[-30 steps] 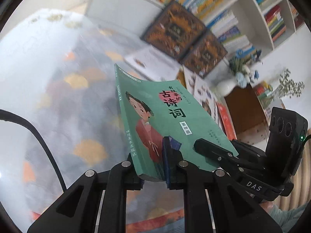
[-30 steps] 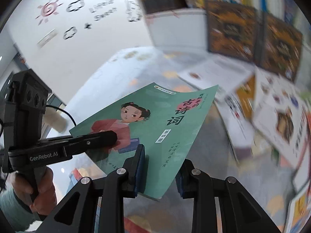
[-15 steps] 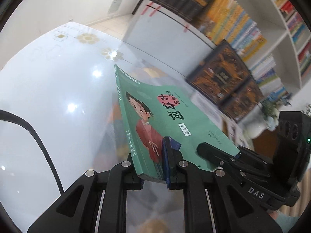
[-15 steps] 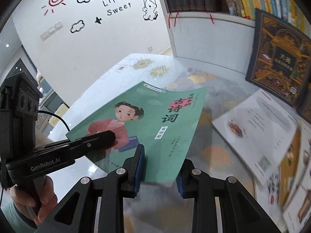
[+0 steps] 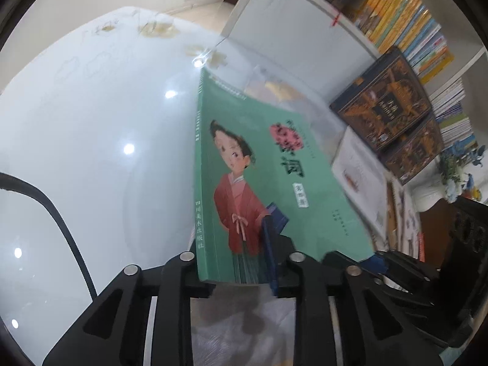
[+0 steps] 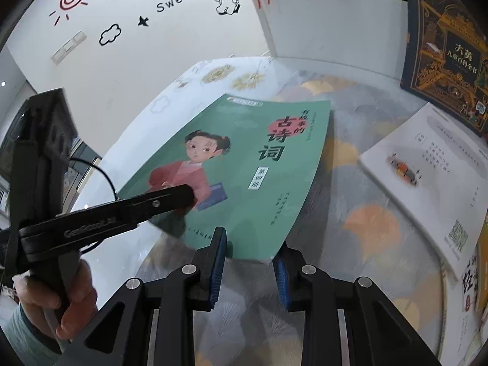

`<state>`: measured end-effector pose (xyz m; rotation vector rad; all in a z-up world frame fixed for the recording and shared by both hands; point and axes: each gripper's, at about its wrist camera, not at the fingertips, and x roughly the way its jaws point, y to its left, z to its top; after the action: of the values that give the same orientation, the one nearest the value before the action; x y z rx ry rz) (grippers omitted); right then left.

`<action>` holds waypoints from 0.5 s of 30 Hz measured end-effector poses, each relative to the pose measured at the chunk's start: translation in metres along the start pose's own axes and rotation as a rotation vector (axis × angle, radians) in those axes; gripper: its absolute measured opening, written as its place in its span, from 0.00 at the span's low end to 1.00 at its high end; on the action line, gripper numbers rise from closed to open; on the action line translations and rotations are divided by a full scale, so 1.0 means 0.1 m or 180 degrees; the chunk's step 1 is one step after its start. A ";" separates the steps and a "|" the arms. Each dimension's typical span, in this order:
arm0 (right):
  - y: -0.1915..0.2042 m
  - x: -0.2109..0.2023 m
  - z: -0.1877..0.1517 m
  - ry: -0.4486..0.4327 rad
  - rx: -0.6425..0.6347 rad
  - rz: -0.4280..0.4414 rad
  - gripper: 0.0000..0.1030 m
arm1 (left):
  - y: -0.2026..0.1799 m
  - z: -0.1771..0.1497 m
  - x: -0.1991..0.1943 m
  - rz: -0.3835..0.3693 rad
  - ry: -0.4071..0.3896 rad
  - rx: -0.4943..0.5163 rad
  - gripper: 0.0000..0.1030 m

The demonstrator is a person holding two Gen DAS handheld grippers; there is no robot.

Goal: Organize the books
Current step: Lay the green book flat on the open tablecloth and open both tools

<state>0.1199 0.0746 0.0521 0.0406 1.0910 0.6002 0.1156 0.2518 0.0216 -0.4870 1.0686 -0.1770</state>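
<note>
The left gripper point(image 5: 235, 265), its jaws just opening slightly, straddles the spine corner of the green poetry book point(image 5: 268, 189). The right gripper point(image 6: 248, 259) pinches the book's lower right corner, jaws nearly closed. The book hangs tilted above a glossy patterned desk point(image 6: 360, 201), near 1 open white book point(image 6: 433, 177) and 2 dark encyclopedias point(image 5: 384, 106) leaning against a bookshelf point(image 5: 411, 21).

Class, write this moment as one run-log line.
green book: between both grippers | left gripper: jaws just opening, book between them | right gripper: shut on book corner
</note>
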 end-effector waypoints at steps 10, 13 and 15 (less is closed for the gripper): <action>-0.31 -0.25 -0.56 0.0471 -0.0018 0.0061 0.27 | 0.37 -0.36 -0.21 0.0691 0.0472 0.0019 0.30; -0.61 -0.45 -0.65 0.0426 0.0243 -0.0062 0.27 | 0.24 -0.31 -0.31 0.0791 0.0426 0.0184 0.30; -0.81 -0.62 -0.65 0.0299 0.0419 -0.0171 0.28 | 0.04 -0.23 -0.32 0.0708 0.0368 0.0342 0.30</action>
<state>0.0810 -0.0395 0.0462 0.0976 1.2182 0.4854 0.0799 0.2600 0.0361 -0.2610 1.2113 -0.0660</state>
